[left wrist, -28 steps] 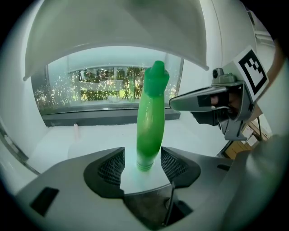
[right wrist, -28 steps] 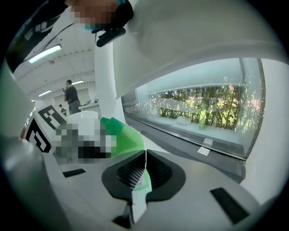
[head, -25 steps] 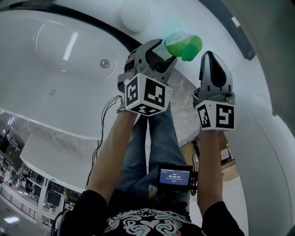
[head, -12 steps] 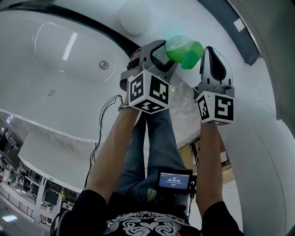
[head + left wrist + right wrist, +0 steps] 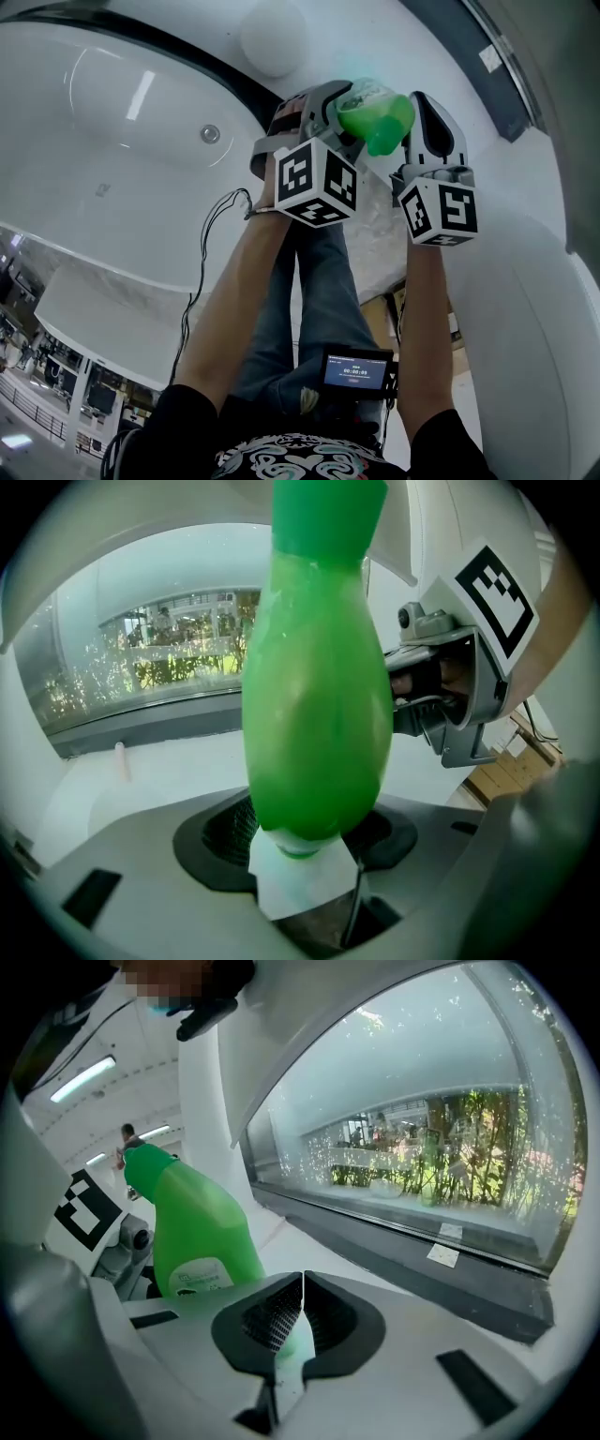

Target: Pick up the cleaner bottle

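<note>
The green cleaner bottle (image 5: 375, 114) is held off the ledge, pinched between the jaws of my left gripper (image 5: 339, 105). In the left gripper view the cleaner bottle (image 5: 317, 696) fills the middle, its base with a white label down at my left gripper (image 5: 305, 844). My right gripper (image 5: 429, 120) is just to the right of the bottle, shut with nothing in it. In the right gripper view my right gripper (image 5: 300, 1321) has its pads closed together, and the green bottle (image 5: 192, 1232) stands to the left, apart from them.
A white bathtub (image 5: 122, 122) with a round drain (image 5: 210, 134) lies at the left. A white ball-shaped thing (image 5: 274, 37) sits on the rim. A large window (image 5: 422, 1129) over a dark sill (image 5: 403, 1241) runs along the white ledge ahead.
Both grippers have moved up and a little to the right in the head view, and the green bottle has travelled with the left gripper. The gap between bottle and right gripper has narrowed.
</note>
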Action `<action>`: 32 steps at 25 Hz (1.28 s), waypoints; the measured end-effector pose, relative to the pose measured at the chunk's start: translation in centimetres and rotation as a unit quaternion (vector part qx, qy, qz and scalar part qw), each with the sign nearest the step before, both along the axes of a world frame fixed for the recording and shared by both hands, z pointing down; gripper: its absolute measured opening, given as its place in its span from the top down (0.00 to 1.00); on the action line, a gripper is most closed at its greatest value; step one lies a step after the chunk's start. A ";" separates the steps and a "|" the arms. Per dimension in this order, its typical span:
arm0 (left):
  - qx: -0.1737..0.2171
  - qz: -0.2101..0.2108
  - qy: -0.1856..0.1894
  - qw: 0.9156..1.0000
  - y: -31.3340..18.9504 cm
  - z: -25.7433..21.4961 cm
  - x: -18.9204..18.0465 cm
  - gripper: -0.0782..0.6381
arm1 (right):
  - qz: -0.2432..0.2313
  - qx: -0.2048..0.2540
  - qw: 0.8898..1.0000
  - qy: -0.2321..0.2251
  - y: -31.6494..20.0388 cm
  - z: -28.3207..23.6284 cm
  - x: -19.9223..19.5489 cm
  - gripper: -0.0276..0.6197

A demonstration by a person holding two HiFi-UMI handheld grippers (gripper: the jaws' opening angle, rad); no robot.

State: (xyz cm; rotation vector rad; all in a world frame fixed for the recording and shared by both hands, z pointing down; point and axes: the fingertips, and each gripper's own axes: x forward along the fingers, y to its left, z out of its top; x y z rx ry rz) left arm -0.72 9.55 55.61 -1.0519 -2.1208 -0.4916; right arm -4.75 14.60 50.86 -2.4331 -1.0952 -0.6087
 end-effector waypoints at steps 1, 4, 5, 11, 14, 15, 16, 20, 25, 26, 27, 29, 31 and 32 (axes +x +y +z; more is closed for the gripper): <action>0.000 0.005 0.002 1.000 0.1 0.3 -0.2 0.55 | -0.002 0.001 1.000 0.003 0.1 0.1 0.1 0.91; 0.001 0.012 0.010 1.000 0.5 1.0 -0.6 0.55 | -0.012 0.006 1.000 0.010 0.1 0.6 0.4 0.91; 0.001 0.015 0.013 1.000 0.6 1.1 -0.7 0.55 | -0.016 0.009 1.000 0.011 0.1 0.7 0.5 0.91; -0.002 0.042 0.037 0.998 0.4 1.6 -1.3 0.55 | -0.031 0.018 0.999 0.026 0.0 0.8 0.9 0.91; -0.001 0.037 0.047 0.998 0.6 2.0 -1.2 0.55 | -0.039 0.021 0.998 0.038 -0.1 0.9 0.8 0.91; 0.002 0.035 0.053 0.998 0.6 2.2 -1.1 0.55 | -0.040 0.022 0.998 0.041 0.0 1.0 0.8 0.91; 0.007 0.034 0.057 0.998 0.7 2.4 -0.9 0.56 | -0.040 0.024 0.998 0.044 0.1 1.0 0.9 0.91; 0.017 0.025 0.048 0.998 1.1 2.4 -0.6 0.59 | -0.040 0.030 0.997 0.052 0.4 0.8 1.0 0.91; 0.018 0.025 0.044 0.999 1.4 2.1 -0.7 0.59 | -0.054 0.033 0.996 0.058 0.9 1.0 1.0 0.91; 0.019 0.024 0.043 0.999 1.4 2.1 -0.7 0.59 | -0.059 0.033 0.996 0.058 1.1 1.1 1.2 0.91; 0.022 0.022 0.041 0.999 1.4 2.2 -0.6 0.60 | -0.064 0.032 0.996 0.058 1.3 1.2 1.4 0.91; 0.027 0.014 0.032 0.999 1.5 2.2 -0.5 0.60 | -0.070 0.027 0.995 0.058 1.8 1.0 1.9 0.91; 0.034 0.003 0.022 0.999 2.0 1.9 -0.5 0.60 | -0.073 0.022 0.995 0.059 2.6 0.3 2.1 0.91; 0.037 -0.001 0.018 0.999 2.4 1.7 -0.7 0.60 | -0.074 0.020 0.995 0.059 2.9 0.0 2.0 0.91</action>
